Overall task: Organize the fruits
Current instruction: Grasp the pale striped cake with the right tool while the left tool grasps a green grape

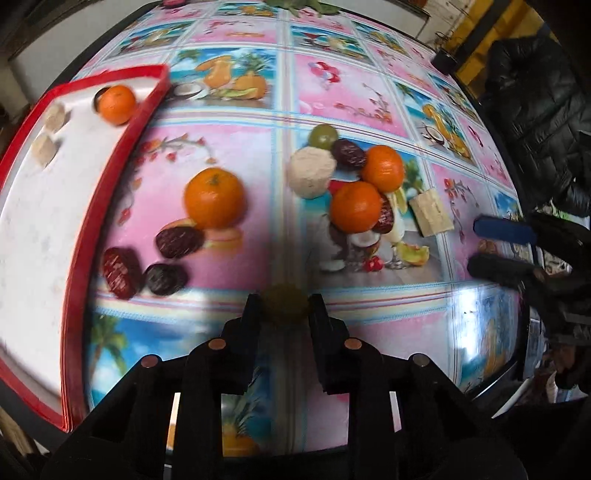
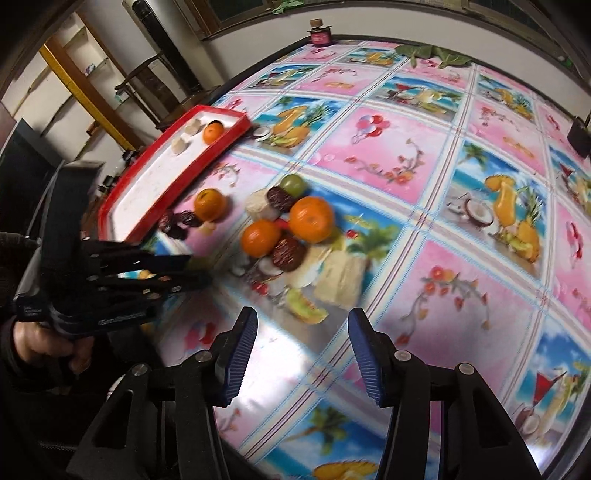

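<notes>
My left gripper (image 1: 284,308) points down at the tablecloth, shut on a small olive-green fruit (image 1: 285,301). The right wrist view shows it low at the left (image 2: 197,271), a hand on its handle. My right gripper (image 2: 303,328) stands open over bare cloth with nothing between its blue pads (image 2: 238,354). Ahead lies a pile: two oranges (image 2: 311,218) (image 2: 260,237), a green fruit (image 2: 293,184), dark dates (image 2: 289,251) and a beige block (image 2: 341,278). A lone orange (image 1: 214,197) and three dates (image 1: 179,242) lie near the red tray (image 1: 118,147).
The red-rimmed white tray (image 2: 207,158) holds one orange (image 1: 116,103) and two beige pieces (image 1: 55,116). The table is covered by a glossy fruit-print cloth (image 2: 424,155). A small jar (image 2: 320,33) stands at the far edge. Shelves and a chair (image 2: 147,85) stand beyond the table.
</notes>
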Available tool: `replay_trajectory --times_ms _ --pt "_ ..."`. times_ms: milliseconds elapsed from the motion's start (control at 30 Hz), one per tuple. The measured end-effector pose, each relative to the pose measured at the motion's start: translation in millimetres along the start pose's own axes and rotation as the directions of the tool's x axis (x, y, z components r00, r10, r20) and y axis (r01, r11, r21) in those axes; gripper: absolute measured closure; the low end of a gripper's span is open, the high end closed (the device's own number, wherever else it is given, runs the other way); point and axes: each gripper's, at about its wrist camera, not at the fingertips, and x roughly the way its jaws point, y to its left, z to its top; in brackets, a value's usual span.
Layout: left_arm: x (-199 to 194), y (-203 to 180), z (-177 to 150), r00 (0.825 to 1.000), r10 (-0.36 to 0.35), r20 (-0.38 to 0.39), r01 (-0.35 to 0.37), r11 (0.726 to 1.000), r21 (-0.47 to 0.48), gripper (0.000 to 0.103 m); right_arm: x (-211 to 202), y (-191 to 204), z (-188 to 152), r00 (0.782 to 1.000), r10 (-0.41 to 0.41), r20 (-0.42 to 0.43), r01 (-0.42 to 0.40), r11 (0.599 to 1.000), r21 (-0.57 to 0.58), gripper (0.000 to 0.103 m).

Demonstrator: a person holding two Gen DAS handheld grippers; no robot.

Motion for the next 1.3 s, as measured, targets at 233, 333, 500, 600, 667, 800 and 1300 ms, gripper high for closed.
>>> replay_trajectory --times_ms 233,333,500,600,667,800,1300 --pt "-5 17 -12 1.000 -0.006 -0.012 0.005 0.998 -0.068 0.080 38 -15 17 0.996 -0.058 -0.061 0.059 0.998 0.022 0.068" --pt "-7 19 -15 1.000 -0.007 -0.015 0.006 0.997 -0.079 0.080 42 -15 19 0.996 -0.057 -0.063 0.058 0.998 0.015 0.069" --pt "-9 20 -15 1.000 -0.005 -0.015 0.004 0.996 -0.089 0.080 35 -6 20 0.998 -0.037 -0.050 0.037 0.999 0.002 0.069" --pt "-10 20 -16 1.000 0.000 -0.018 -0.001 0.996 -0.085 0.080 26 2 20 1.000 -0.011 -0.029 0.011 1.000 -0.003 0.069" --pt "-10 20 -15 1.000 -0.001 -0.019 0.000 0.997 -0.083 0.080 21 8 21 1.000 0.009 -0.017 -0.009 1.000 -0.010 0.069" --pt "-12 19 -15 1.000 -0.001 -0.014 0.000 0.997 -0.080 0.080 15 19 23 0.999 0.036 -0.004 -0.036 0.999 -0.023 0.069" --pt "-36 37 -6 0.999 0.032 0.021 -0.030 0.995 -0.098 0.080 18 57 30 0.995 0.097 0.001 -0.096 0.990 -0.099 0.069"
